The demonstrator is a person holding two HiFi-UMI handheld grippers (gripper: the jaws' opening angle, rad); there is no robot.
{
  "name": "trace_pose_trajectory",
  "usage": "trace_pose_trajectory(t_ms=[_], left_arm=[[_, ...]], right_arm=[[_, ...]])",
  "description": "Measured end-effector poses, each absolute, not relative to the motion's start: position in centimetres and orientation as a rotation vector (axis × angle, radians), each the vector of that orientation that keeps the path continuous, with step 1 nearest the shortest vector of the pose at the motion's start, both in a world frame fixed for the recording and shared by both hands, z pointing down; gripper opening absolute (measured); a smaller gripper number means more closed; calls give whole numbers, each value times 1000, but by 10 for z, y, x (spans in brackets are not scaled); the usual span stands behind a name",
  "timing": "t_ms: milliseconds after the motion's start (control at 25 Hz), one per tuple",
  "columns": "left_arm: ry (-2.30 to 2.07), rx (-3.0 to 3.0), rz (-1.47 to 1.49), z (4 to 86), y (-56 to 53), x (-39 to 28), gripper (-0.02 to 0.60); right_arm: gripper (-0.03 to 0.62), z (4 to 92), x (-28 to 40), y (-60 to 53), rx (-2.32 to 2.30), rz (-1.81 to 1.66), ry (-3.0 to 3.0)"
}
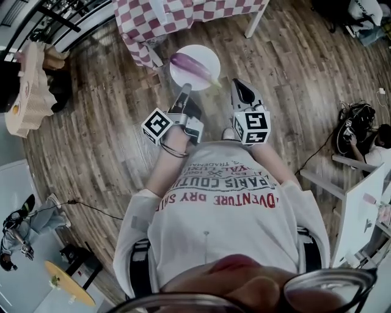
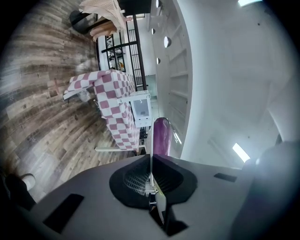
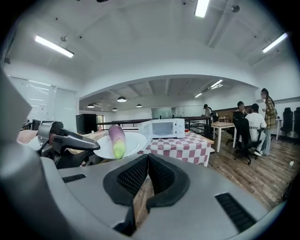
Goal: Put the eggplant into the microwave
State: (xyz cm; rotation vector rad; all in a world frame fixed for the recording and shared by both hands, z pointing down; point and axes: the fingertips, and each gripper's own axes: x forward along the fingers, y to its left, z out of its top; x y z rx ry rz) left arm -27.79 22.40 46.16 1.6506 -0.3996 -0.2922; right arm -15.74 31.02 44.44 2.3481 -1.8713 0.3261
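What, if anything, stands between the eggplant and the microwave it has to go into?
Nothing visible stands between the eggplant on its plate and the microwave on the checkered table, but the microwave's door looks shut.

Head view: the checkered desk (image 1: pixel 183 18) is cut off by the top edge. The near rim of the plate (image 1: pixel 204 55) is covered by the left gripper (image 1: pixel 184 89). The person's hands are hidden under the gripper bodies.

Left gripper view: the plate is edge-on, only a thin line between the fingers (image 2: pixel 140 176). The lower part of the eggplant (image 2: pixel 161 133) is behind the gripper body. The floor (image 2: pixel 33 93) at left is smeared. Grey out-of-focus mass (image 2: pixel 276 187) at lower right, can't tell what it is. Microwave (image 2: pixel 139 107) is too small to read the door state.

Right gripper view: the left gripper's lower half is hidden behind the right gripper (image 3: pixel 147 158) body. The seated people (image 3: pixel 253 129) are too small for detail.
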Motion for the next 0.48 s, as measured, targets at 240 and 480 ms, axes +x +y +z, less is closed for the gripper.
trace_pose_trajectory(t_ms=[240,480], left_arm=[[-411,1635,-327,459,235,-205,35],[-432,1605,-305,466,238,-157,35]], right_arm=[[26,448,-90,320,2285,360,-1909],[26,456,-41,318,2249,360,-1923]])
